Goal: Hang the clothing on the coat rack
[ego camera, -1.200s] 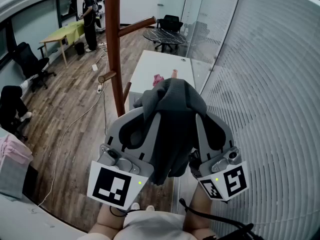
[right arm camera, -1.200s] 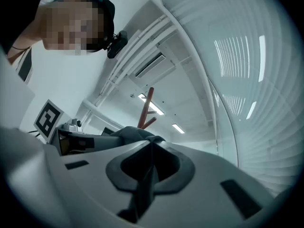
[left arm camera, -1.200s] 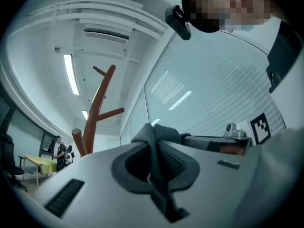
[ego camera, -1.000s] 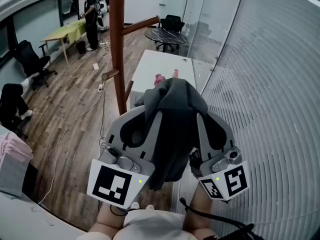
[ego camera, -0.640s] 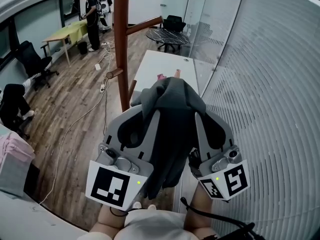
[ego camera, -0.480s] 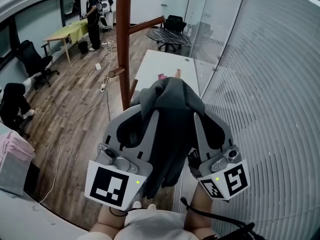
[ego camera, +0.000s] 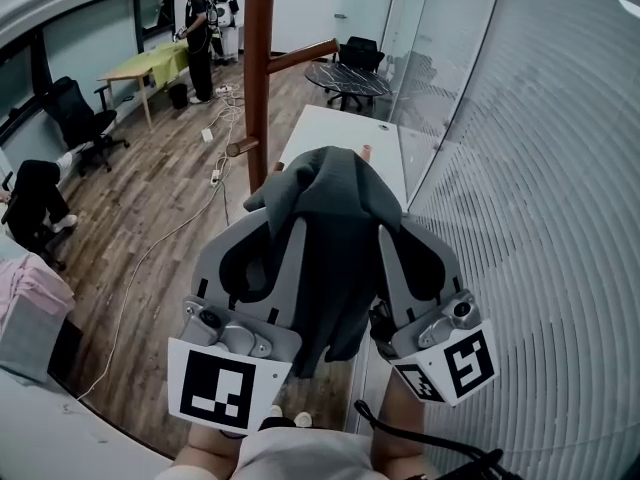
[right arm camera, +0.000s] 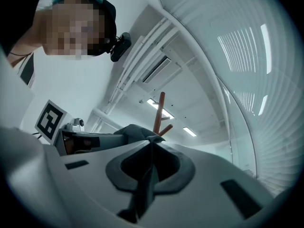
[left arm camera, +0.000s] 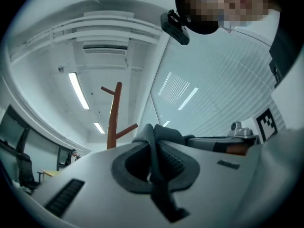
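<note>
A dark grey garment (ego camera: 335, 233) hangs bunched between both grippers, held up in front of me. My left gripper (ego camera: 288, 216) is shut on its left part, and its view shows cloth (left arm camera: 154, 151) pinched between the jaws. My right gripper (ego camera: 385, 220) is shut on the right part, with cloth (right arm camera: 148, 172) trapped in its jaws too. The brown wooden coat rack (ego camera: 258, 78) stands just beyond the garment to the left, with side pegs (ego camera: 300, 56) sticking out. Its top shows in the left gripper view as the coat rack (left arm camera: 113, 118) and in the right gripper view as the coat rack (right arm camera: 158, 113).
A white table (ego camera: 325, 133) lies beyond the garment, with a small pink thing on it. A ribbed glass wall (ego camera: 540, 198) runs along the right. Office chairs (ego camera: 75, 118), a round table (ego camera: 345, 76), floor cables and a standing person (ego camera: 200, 38) are at the left and back.
The view has shifted so the coat rack pole sits farther right and closer to the garment. Both grippers still hold the garment the same way, raised slightly.
</note>
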A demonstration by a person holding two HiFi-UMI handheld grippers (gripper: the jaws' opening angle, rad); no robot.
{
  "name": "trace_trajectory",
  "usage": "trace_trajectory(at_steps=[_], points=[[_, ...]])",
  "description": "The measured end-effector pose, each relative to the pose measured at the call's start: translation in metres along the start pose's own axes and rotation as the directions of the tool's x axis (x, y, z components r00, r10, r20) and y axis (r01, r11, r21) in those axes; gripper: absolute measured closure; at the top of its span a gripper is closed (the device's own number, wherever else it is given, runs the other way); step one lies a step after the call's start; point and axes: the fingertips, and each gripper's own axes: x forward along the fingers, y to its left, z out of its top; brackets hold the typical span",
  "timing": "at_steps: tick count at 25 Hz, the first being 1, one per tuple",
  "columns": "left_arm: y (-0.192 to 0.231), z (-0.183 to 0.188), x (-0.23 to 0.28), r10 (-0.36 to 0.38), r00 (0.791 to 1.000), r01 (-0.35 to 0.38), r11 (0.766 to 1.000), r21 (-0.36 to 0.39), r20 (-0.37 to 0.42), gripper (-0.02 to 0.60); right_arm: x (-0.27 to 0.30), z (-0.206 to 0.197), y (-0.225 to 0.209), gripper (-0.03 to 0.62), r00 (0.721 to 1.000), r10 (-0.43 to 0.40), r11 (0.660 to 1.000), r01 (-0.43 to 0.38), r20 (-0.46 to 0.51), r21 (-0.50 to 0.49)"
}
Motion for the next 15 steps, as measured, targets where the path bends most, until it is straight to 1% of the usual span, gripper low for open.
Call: trace_trajectory(at_steps=[2,6,11,14,15], points=[[0.001,0.005,-0.002,0.013,1.0,-0.013,1.0,0.025,-0.012,0.554,0.002,0.007,0.002,0.569,1.0,0.012,1.0,-0.012,0.015,-0.005],[0.011,0.018,-0.005,0.053,0.998,-0.052,0.996,0.075,-0.018,0.554,0.011,0.016,0.009,0.569,0.997,0.064,0.998,-0.064,0.044,-0.016],[0.029,0.037,-0.008,0.106,0.994,-0.105,0.987,0.121,0.002,0.555,0.028,0.031,0.022,0.569,0.991,0.109,0.994,-0.106,0.077,-0.037],[0.042,0.041,-0.01,0.119,0.993,-0.119,0.983,0.143,0.008,0.554,0.039,0.031,0.028,0.569,0.985,0.14,0.99,-0.137,0.099,-0.04],[0.046,0.045,-0.009,0.117,0.993,-0.119,0.98,0.16,0.021,0.554,0.044,0.032,0.03,0.569,0.983,0.149,0.988,-0.146,0.107,-0.042]])
